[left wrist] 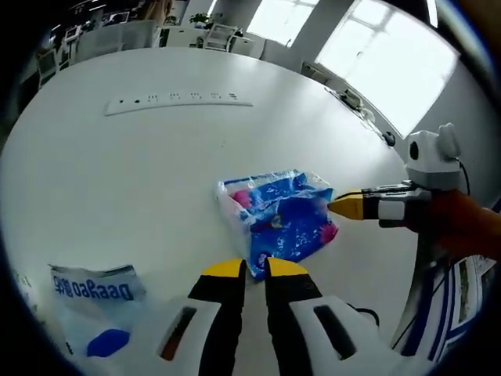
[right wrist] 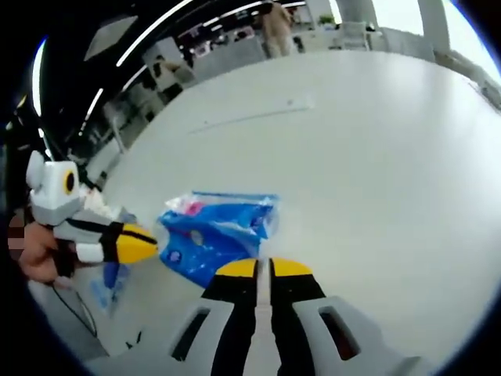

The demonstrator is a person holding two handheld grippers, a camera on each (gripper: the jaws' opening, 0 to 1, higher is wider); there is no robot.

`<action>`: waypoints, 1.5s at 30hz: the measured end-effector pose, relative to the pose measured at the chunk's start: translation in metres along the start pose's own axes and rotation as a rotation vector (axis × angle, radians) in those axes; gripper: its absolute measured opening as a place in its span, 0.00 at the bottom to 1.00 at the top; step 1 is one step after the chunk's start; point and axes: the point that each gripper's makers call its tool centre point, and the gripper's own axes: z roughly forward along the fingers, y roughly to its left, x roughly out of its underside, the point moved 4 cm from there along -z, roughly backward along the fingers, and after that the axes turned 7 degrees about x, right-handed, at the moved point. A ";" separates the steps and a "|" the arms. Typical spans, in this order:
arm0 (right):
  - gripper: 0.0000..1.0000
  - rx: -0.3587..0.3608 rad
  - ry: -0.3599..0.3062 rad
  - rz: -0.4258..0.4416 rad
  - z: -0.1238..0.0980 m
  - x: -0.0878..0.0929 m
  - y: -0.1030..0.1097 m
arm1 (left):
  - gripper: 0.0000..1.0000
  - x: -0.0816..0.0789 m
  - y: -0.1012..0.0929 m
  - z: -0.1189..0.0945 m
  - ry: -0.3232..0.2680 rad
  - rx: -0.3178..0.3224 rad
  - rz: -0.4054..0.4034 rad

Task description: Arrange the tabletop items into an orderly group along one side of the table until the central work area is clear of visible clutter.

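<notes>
Jaws of both grippers, left (left wrist: 255, 269) and right (right wrist: 263, 268), are closed on nothing, meeting the blue plastic packet (left wrist: 282, 215) mid-worktop (left wrist: 156, 172) from opposite sides, left slightly nearer.

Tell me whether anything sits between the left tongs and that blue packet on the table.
Nothing visible does. The left tongs sit right at the near edge of the blue packet, tips close together, with only bare white table around them.
</notes>
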 end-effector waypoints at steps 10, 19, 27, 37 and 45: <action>0.11 0.010 -0.024 -0.019 -0.006 -0.005 0.003 | 0.09 0.009 0.002 -0.024 -0.039 0.016 -0.015; 0.11 0.007 -0.057 -0.092 -0.013 -0.004 0.012 | 0.09 0.034 0.019 -0.068 -0.064 -0.010 -0.003; 0.11 0.005 -0.078 -0.152 -0.025 -0.003 0.035 | 0.10 0.051 0.027 -0.107 -0.116 -0.028 -0.022; 0.11 0.038 -0.092 -0.180 -0.034 -0.003 0.041 | 0.10 0.087 0.021 -0.153 -0.189 -0.051 -0.108; 0.12 0.000 -0.099 -0.239 -0.030 -0.010 0.066 | 0.10 0.118 0.020 -0.170 -0.210 -0.082 -0.167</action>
